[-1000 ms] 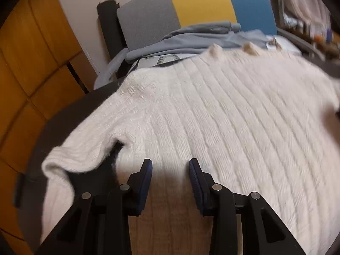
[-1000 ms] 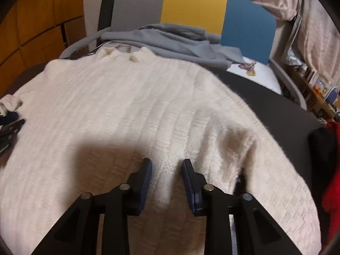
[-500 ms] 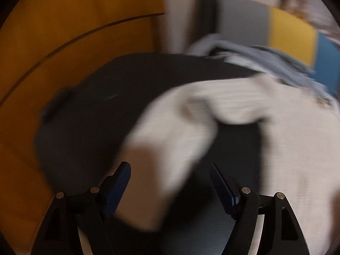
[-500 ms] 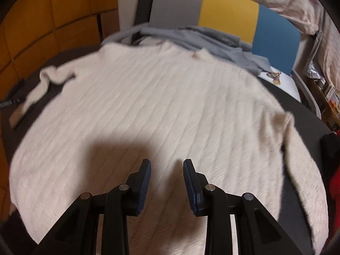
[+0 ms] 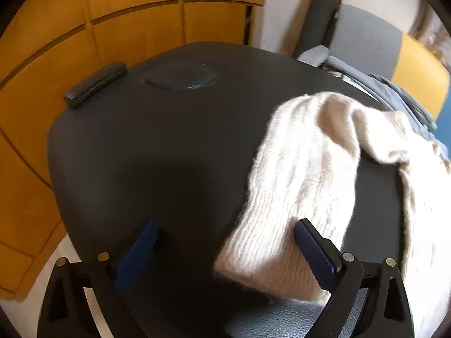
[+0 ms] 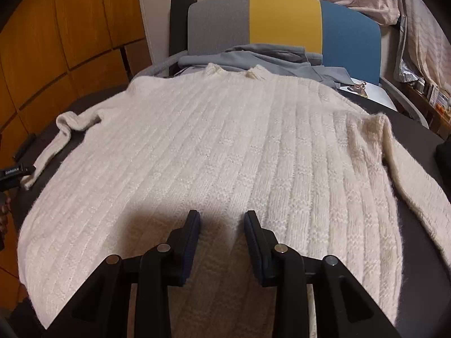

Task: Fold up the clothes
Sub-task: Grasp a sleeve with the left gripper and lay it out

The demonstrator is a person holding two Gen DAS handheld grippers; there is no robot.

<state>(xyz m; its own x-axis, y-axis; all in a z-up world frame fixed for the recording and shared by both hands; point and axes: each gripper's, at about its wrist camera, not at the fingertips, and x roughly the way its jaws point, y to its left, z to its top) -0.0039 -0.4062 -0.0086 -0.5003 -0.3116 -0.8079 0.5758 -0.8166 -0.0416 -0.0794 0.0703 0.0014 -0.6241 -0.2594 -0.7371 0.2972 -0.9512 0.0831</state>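
A cream ribbed knit sweater (image 6: 225, 152) lies spread flat on a dark table (image 6: 417, 132), neck away from me. Its left sleeve (image 5: 298, 197) runs toward the table's near left edge, with the cuff (image 5: 270, 267) between the wide-open fingers of my left gripper (image 5: 225, 242), nearer the right finger. My right gripper (image 6: 222, 225) hovers open and empty over the sweater's lower middle. The right sleeve (image 6: 417, 180) lies along the right side. The left gripper also shows at the left edge of the right wrist view (image 6: 14, 173).
A grey garment (image 6: 267, 59) is heaped behind the sweater on a chair with a grey, yellow and blue back (image 6: 284, 19). A dark flat object (image 5: 94, 84) lies at the table's far left edge. Wooden panels (image 5: 112, 22) stand to the left.
My left gripper has swung left from the sweater's body to the left sleeve cuff and opened wide. My right gripper has drawn back a little toward the hem.
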